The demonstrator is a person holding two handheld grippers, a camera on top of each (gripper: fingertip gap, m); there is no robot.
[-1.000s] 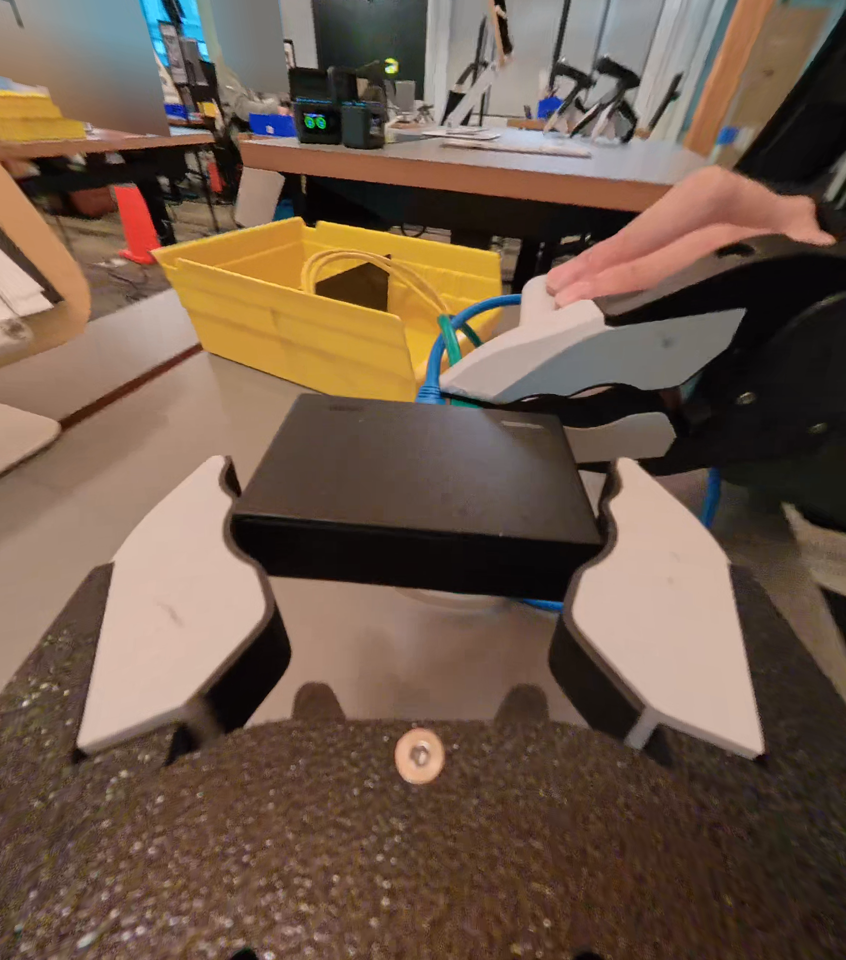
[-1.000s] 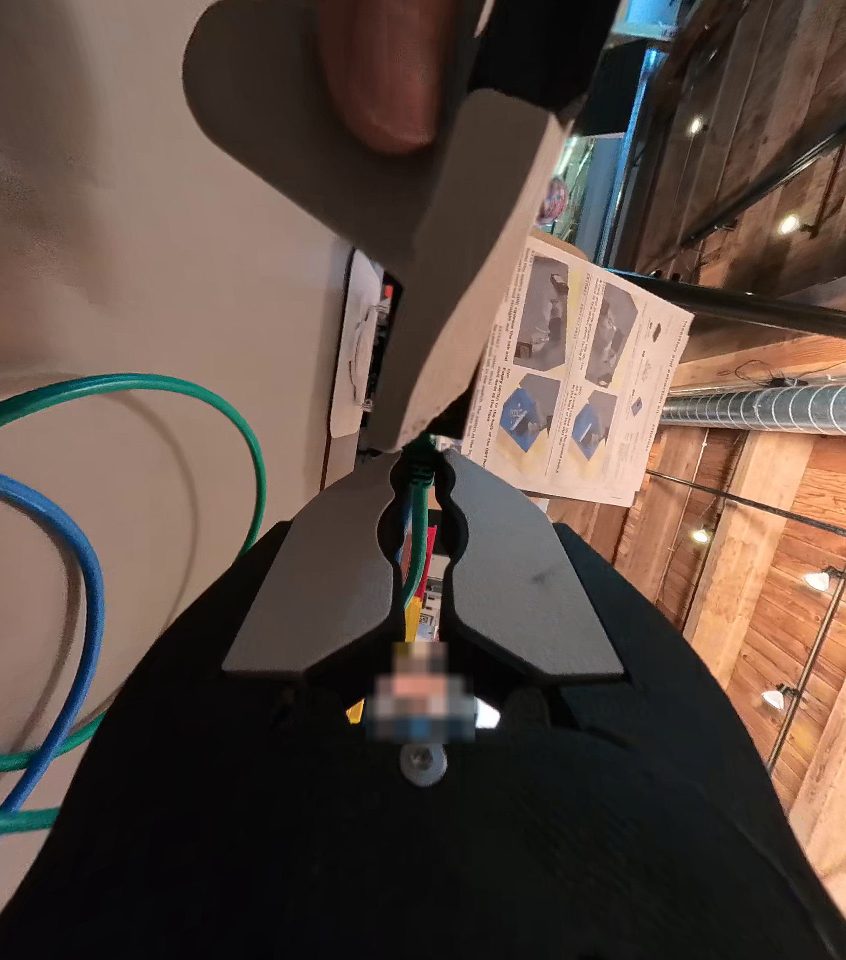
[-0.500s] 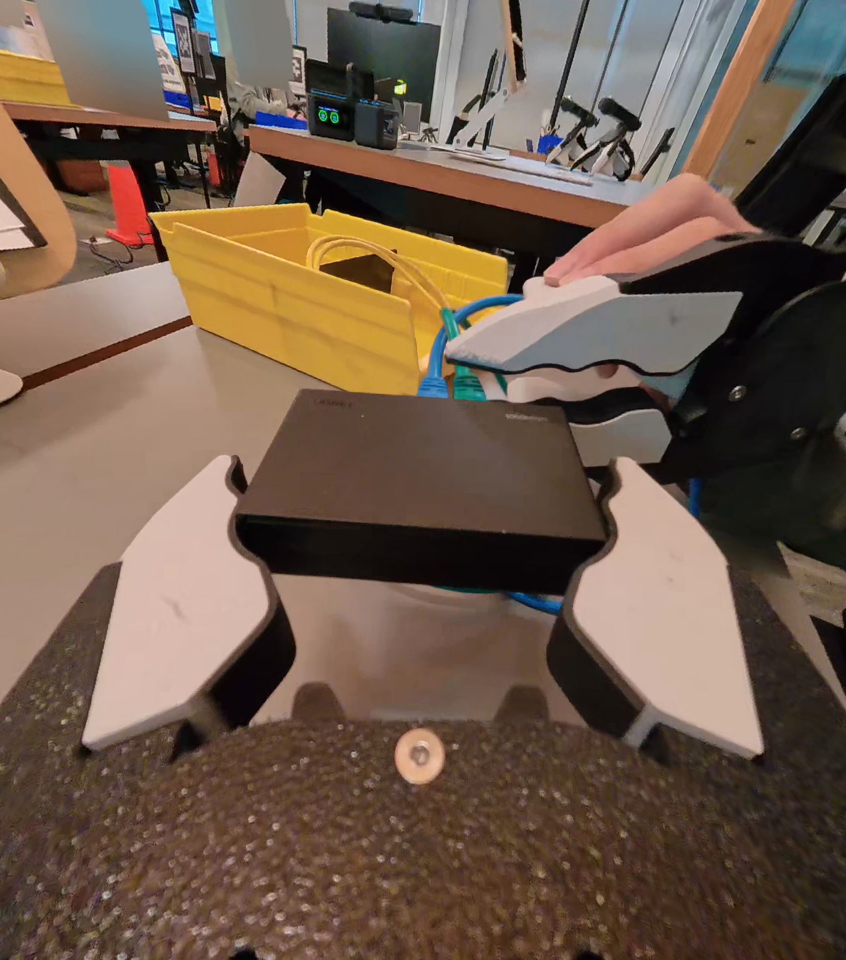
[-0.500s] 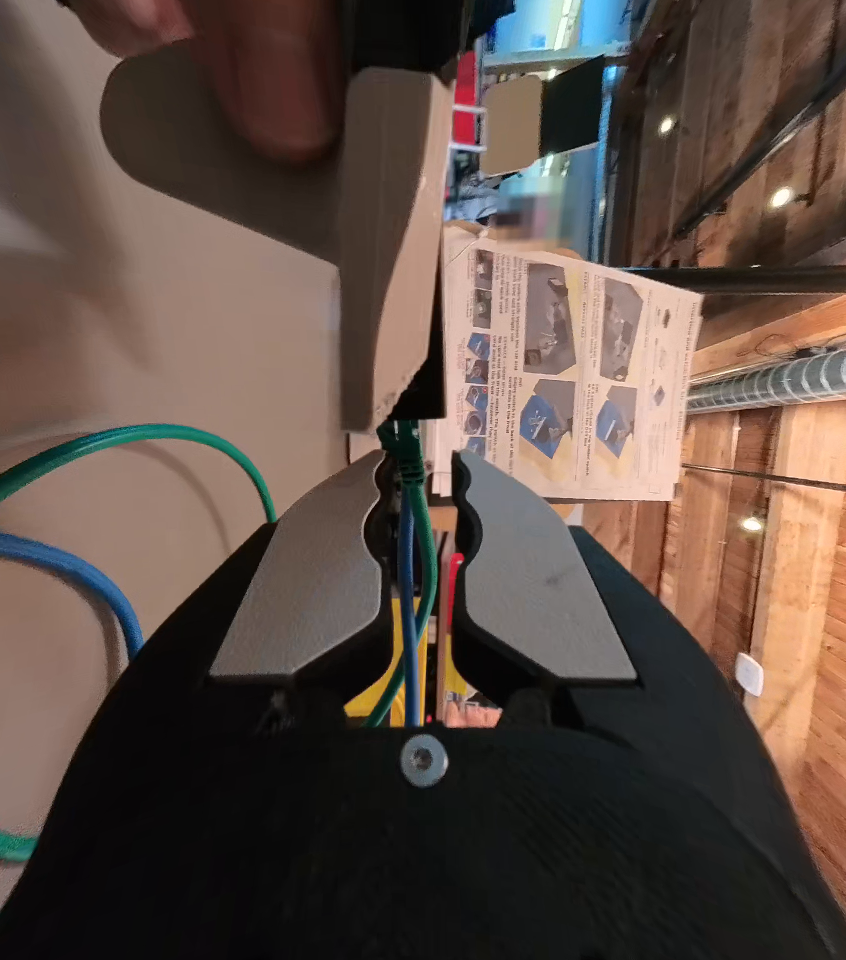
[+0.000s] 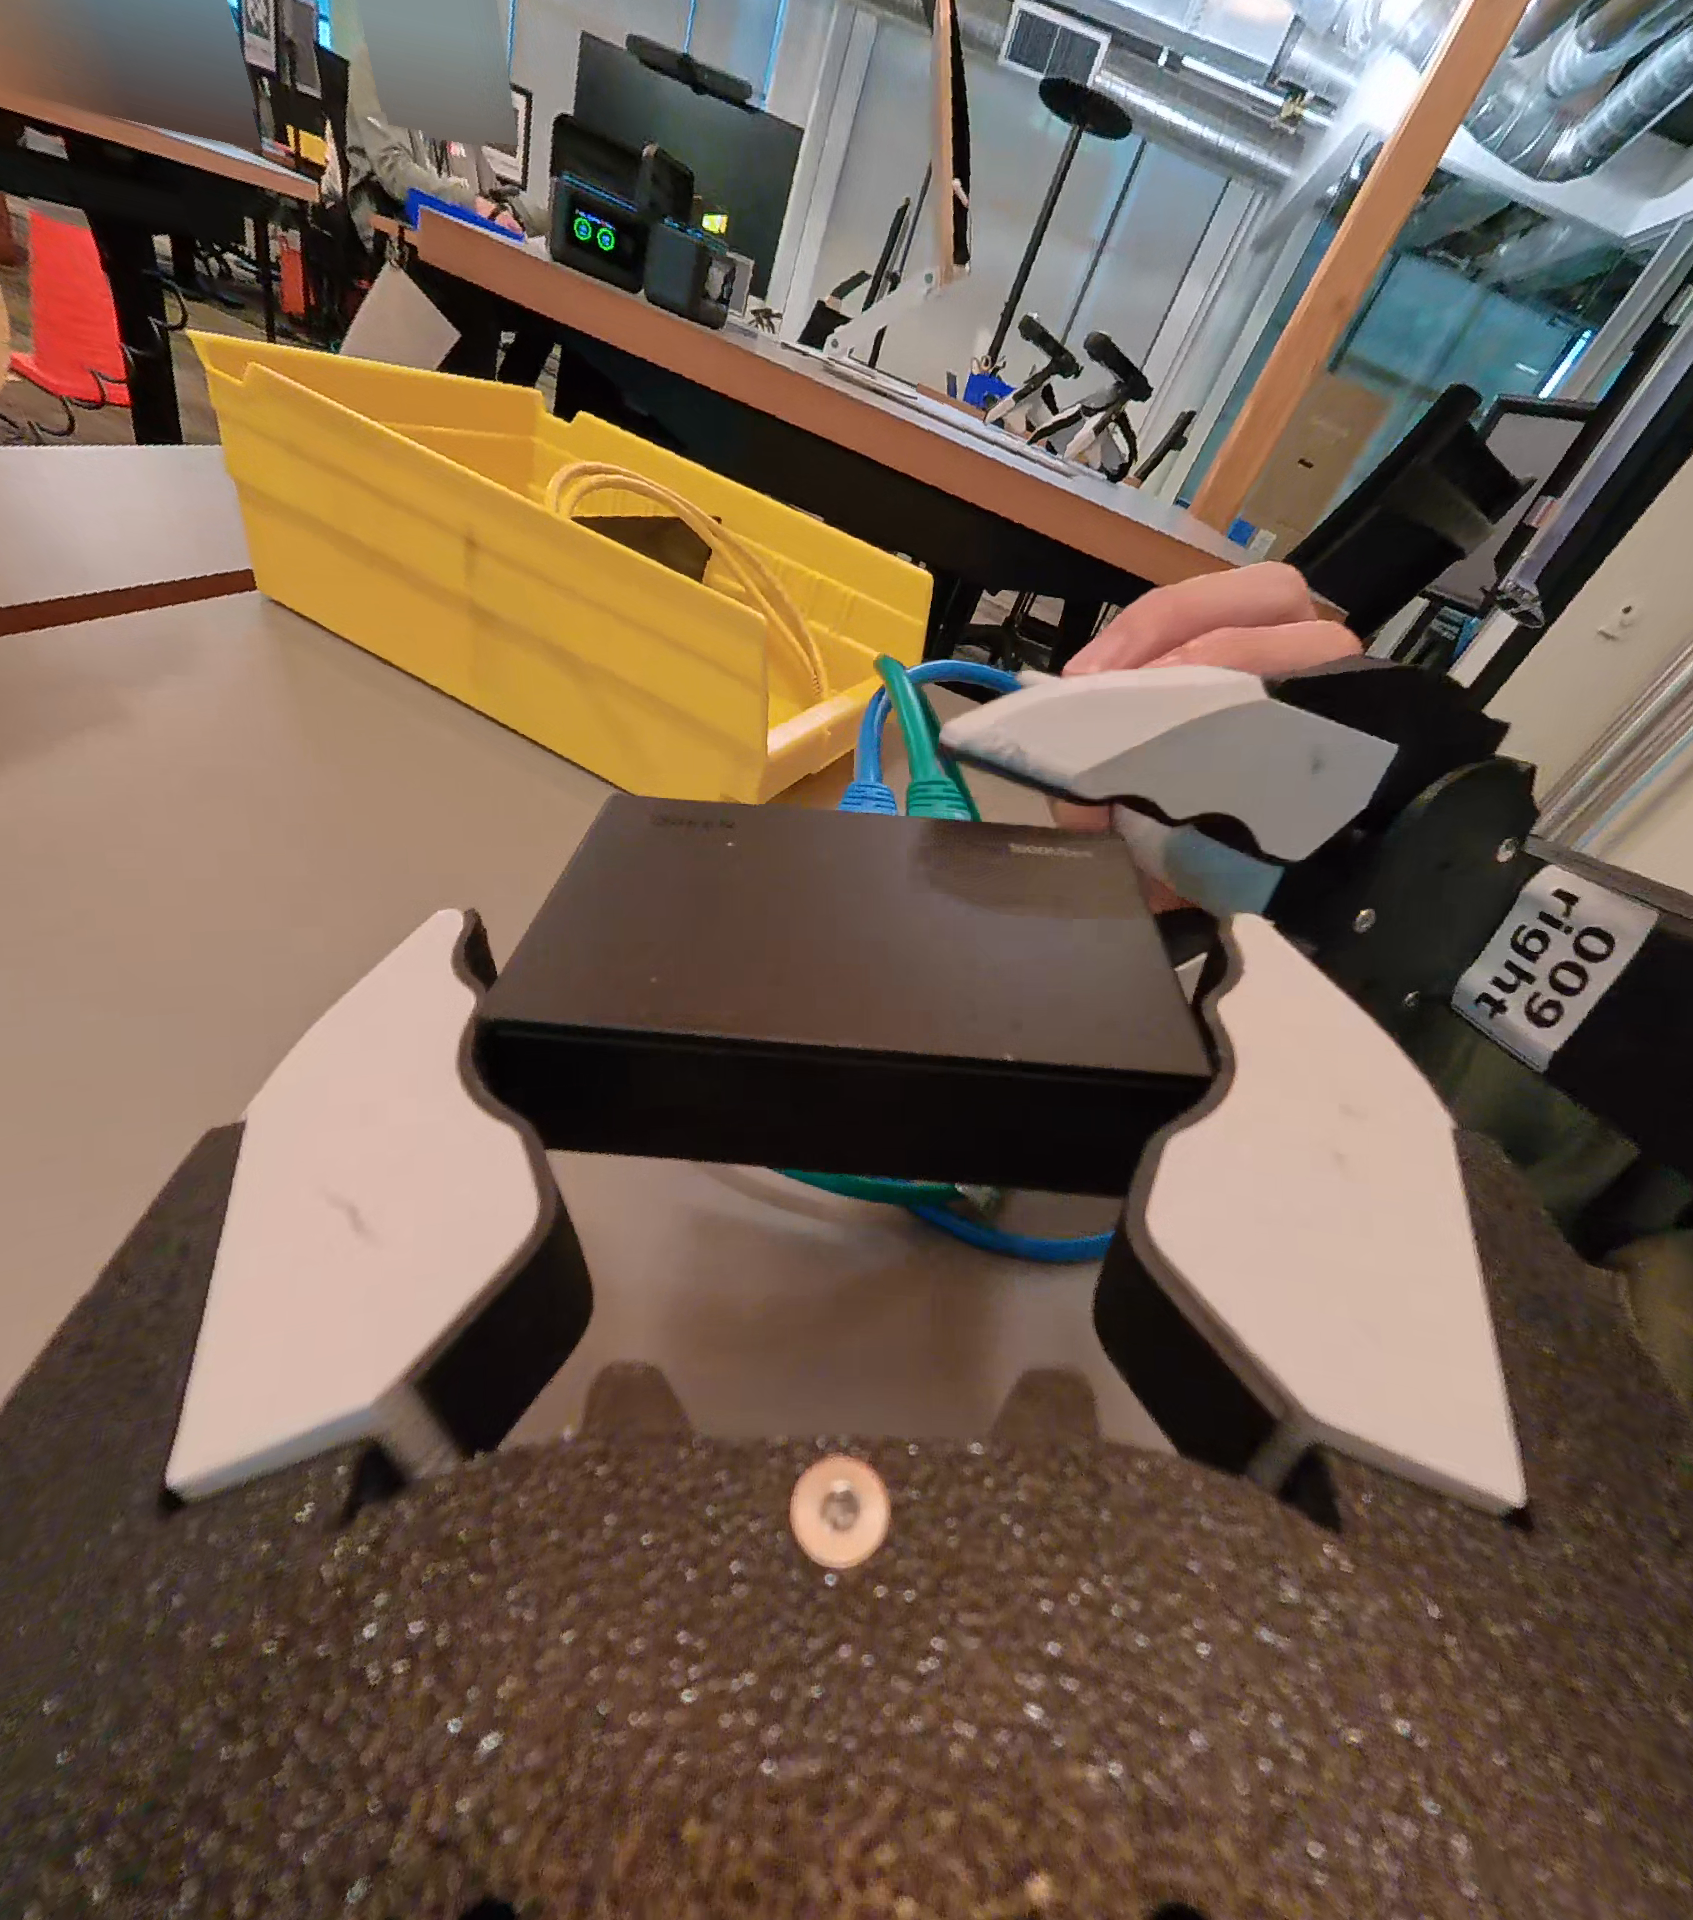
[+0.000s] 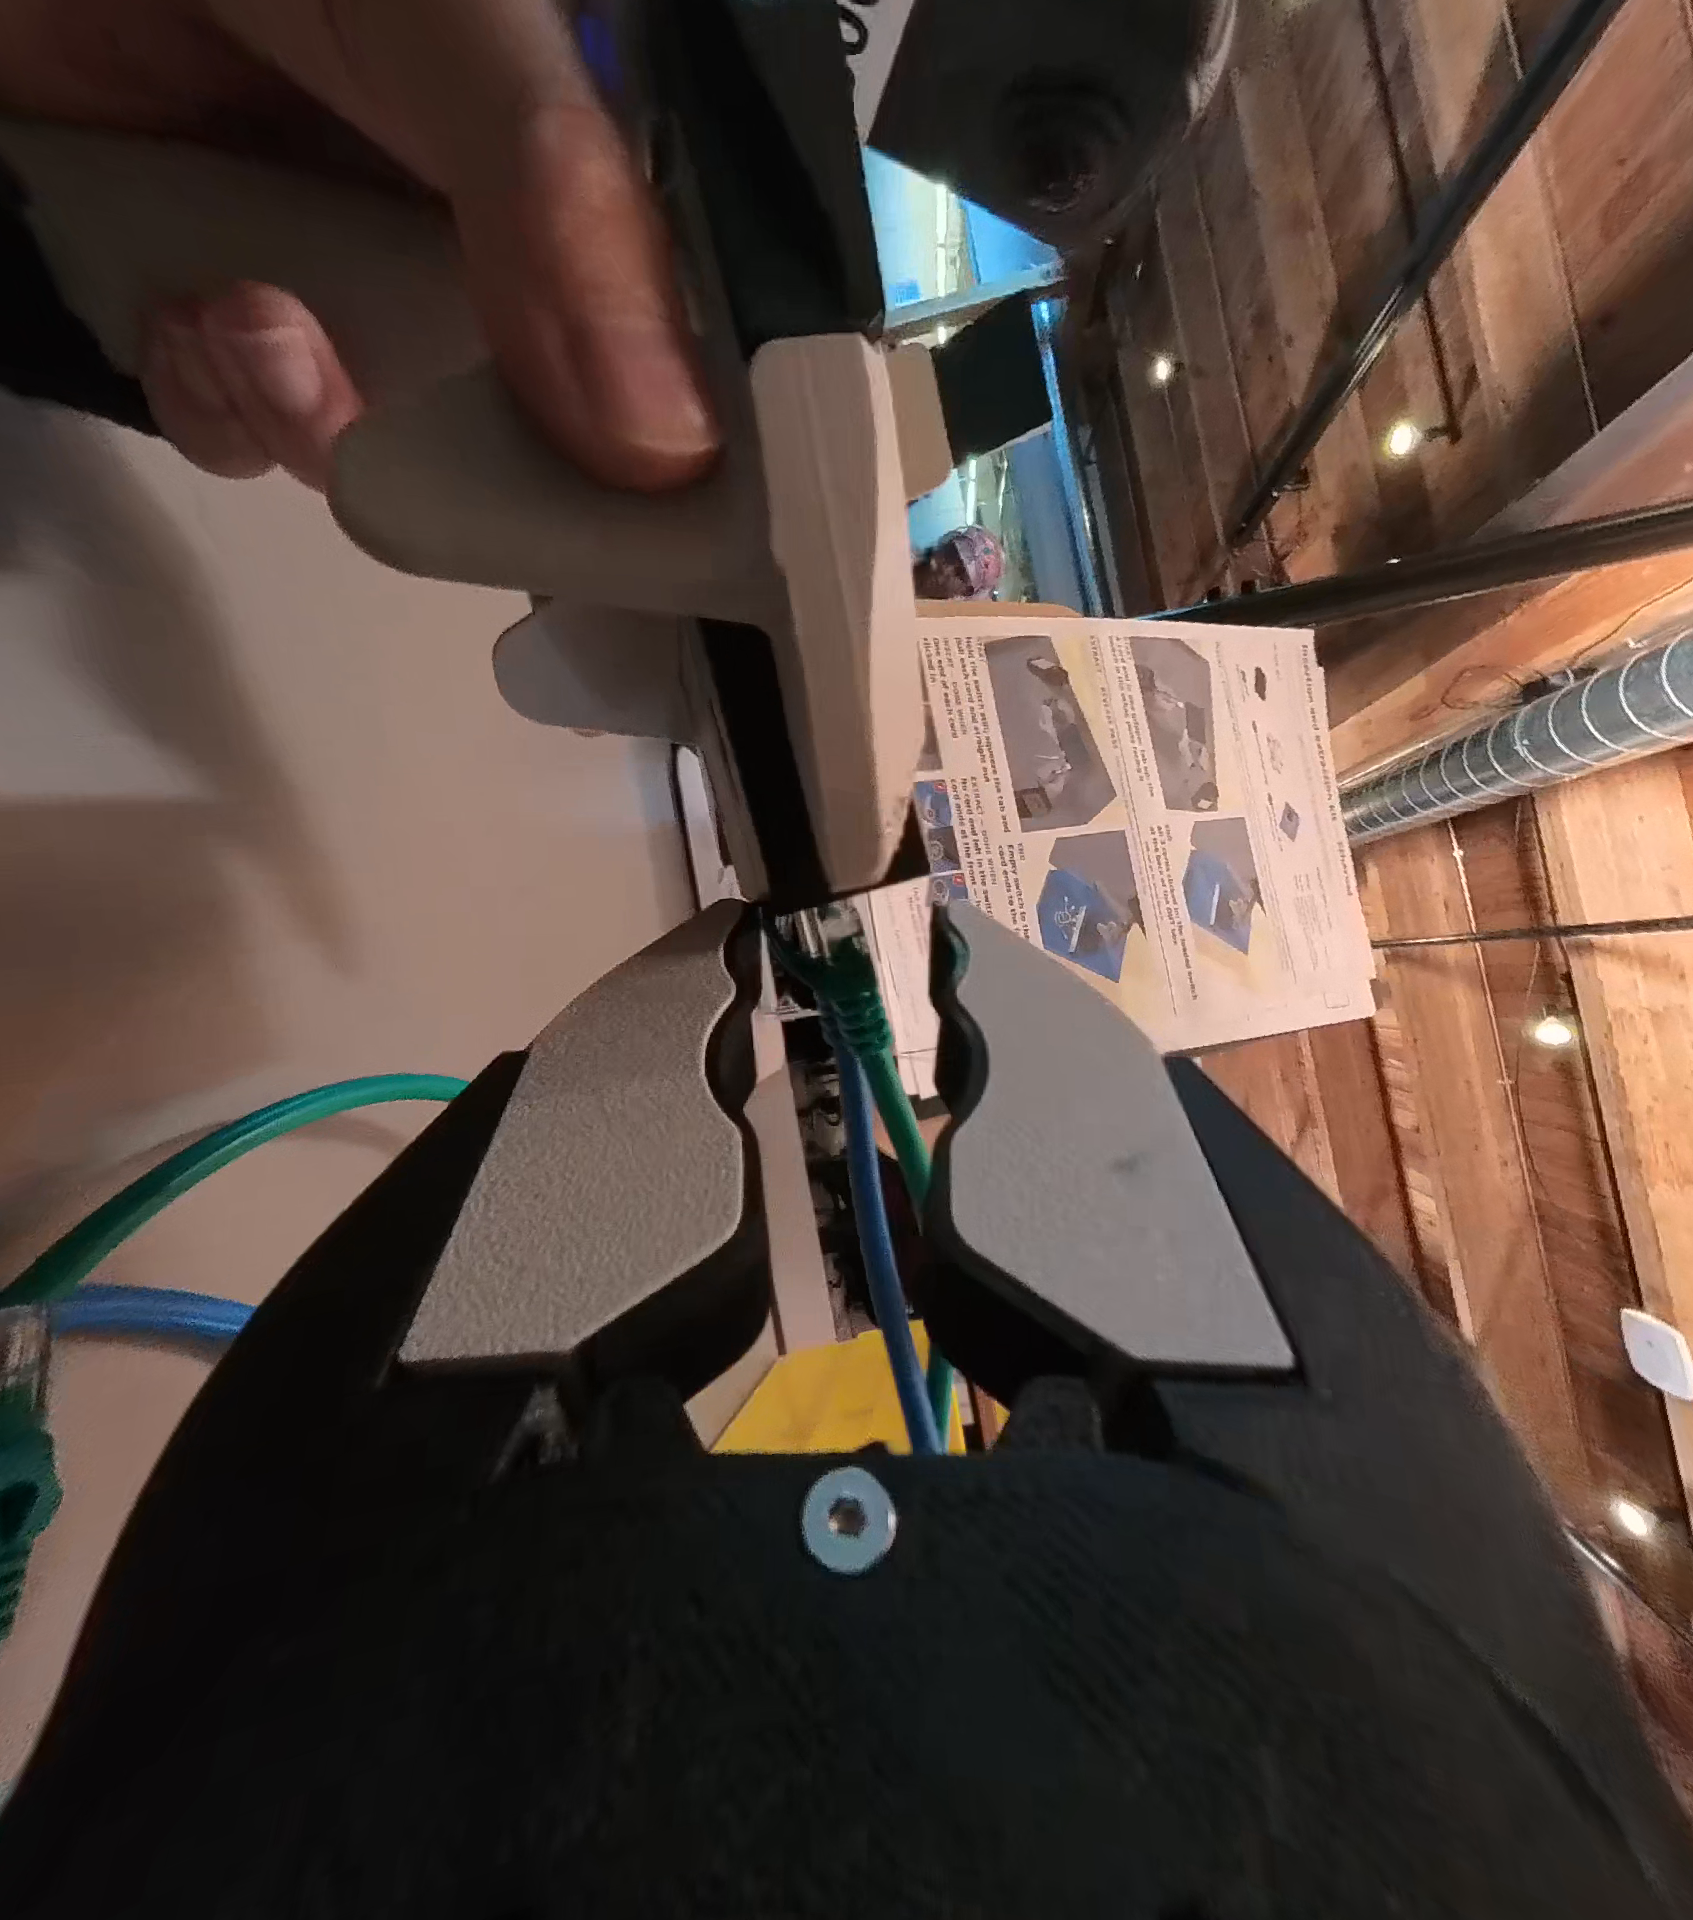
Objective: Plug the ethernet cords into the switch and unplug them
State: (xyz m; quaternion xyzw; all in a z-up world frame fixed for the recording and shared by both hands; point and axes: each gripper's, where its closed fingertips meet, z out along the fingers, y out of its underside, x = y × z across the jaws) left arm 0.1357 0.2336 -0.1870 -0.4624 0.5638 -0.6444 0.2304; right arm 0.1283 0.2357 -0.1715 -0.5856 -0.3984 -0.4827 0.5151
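Left wrist view: left gripper (image 5: 842,1049) fingers clamped on black switch (image 5: 837,966), held above grey counter (image 5: 198,831). Blue cord (image 5: 868,800) and green cord (image 5: 937,795) plugged in at its far edge.

Right wrist view: right gripper (image 6: 837,971) fingers apart, straddling the green cord (image 6: 852,997) at the switch (image 6: 748,769).

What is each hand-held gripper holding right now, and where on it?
Left hand-held gripper clamps the black switch by its two side edges. Right hand-held gripper holds nothing: open around the green cord.

Black switch (image 5: 837,940), blue cord (image 5: 867,800) and green cord (image 5: 935,795), yellow bin (image 5: 509,613).
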